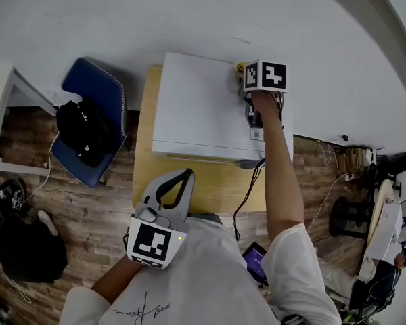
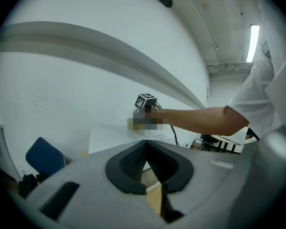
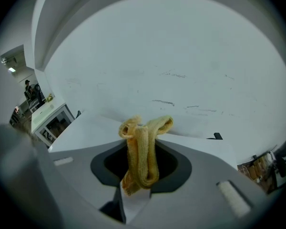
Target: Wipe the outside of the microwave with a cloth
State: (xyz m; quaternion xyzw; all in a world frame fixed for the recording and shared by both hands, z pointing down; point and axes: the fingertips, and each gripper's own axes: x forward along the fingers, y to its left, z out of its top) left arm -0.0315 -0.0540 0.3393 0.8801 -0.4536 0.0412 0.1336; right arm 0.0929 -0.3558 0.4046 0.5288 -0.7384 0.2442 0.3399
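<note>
The white microwave [image 1: 203,107] stands on a wooden table [image 1: 189,185] against the wall. My right gripper [image 1: 243,81] is over the microwave's top at its back right, shut on a folded yellow cloth [image 1: 239,67]. In the right gripper view the cloth [image 3: 143,156] sticks up from between the jaws, with the microwave top [image 3: 86,128] and the wall beyond. My left gripper [image 1: 185,175] is held low near the table's front edge, shut with nothing in it. In the left gripper view, the left gripper [image 2: 145,160] points at the microwave [image 2: 114,135] and the right gripper [image 2: 145,102].
A blue chair [image 1: 105,90] with a black bag [image 1: 84,131] on it stands left of the table. A black cable [image 1: 247,195] hangs from the right gripper over the table's front. Dark bags and shoes [image 1: 13,229] lie on the floor at left.
</note>
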